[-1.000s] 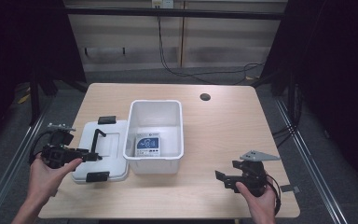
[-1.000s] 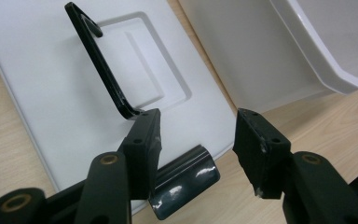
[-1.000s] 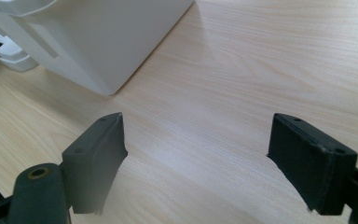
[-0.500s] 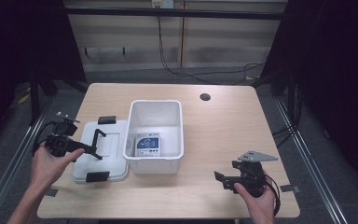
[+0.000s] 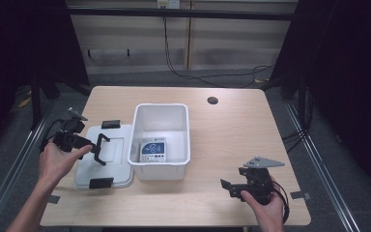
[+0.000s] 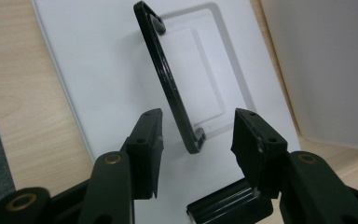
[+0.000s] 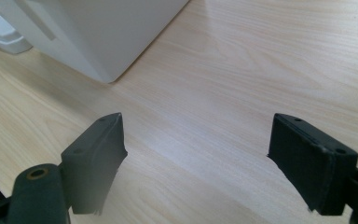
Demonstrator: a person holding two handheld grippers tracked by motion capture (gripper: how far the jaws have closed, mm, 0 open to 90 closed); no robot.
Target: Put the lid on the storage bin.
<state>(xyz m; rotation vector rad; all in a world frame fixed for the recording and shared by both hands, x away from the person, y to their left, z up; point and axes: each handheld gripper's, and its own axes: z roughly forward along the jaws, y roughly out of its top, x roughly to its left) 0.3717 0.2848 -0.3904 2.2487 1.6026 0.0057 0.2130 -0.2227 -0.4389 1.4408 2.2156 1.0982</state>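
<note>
Left gripper: held level above the white lid, jaws pointing toward the bin, half open with nothing clamped.
Left gripper, own view: black lid handle standing up between the two jaws, its near end right in the gap, neither pad pressing on it.
Left hand: wrapped round the gripper body from behind, forearm coming in low and slanting up to it, wrist bent inward toward the lid.
Lid: flat on the worktop directly under and ahead of the left gripper, black latch on the edge nearest the person, another on the far edge.
Bin: open white tub just beyond the left jaw tips, touching or almost touching the lid's side; a small printed card lying inside.
Right gripper: low over bare worktop, well apart from the bin, jaws wide open and empty.
Right gripper, own view: only wood grain between the pads, bin corner ahead and off to one side.
Right hand: gripping from below and behind, grey plate on top.
</note>
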